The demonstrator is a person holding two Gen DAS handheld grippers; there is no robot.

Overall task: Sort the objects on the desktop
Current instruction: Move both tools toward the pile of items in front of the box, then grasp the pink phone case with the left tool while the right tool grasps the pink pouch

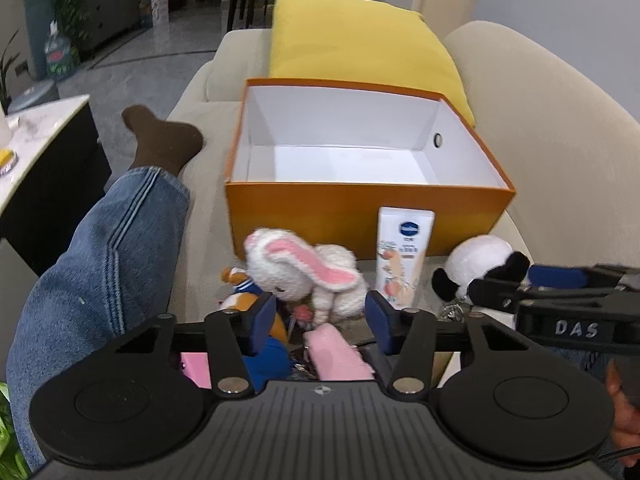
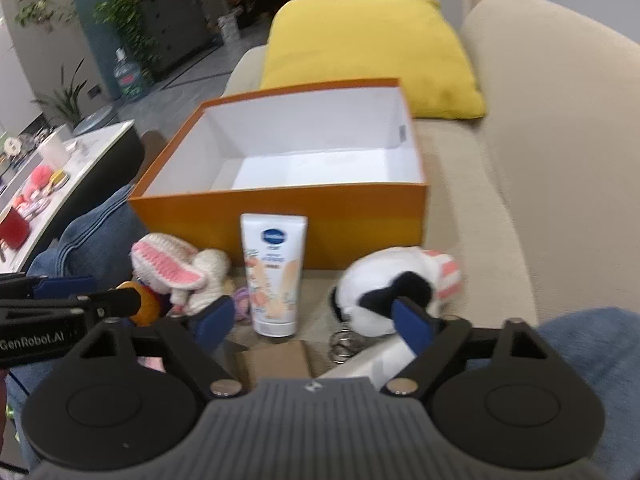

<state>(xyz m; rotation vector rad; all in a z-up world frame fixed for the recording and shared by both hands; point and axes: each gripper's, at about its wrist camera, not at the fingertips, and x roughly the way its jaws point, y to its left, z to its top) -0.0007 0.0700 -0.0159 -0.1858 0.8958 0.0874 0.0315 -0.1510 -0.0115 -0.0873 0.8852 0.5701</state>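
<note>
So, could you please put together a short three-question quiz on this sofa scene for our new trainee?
1. True or false: the orange box already holds a toy.
2. Which stands upright against the box front: A) the lotion tube, B) the rabbit plush, C) the panda plush?
3. What lies behind the box on the sofa?

Key: 1 false, its white inside is bare. 2 A. 3 The yellow cushion.
</note>
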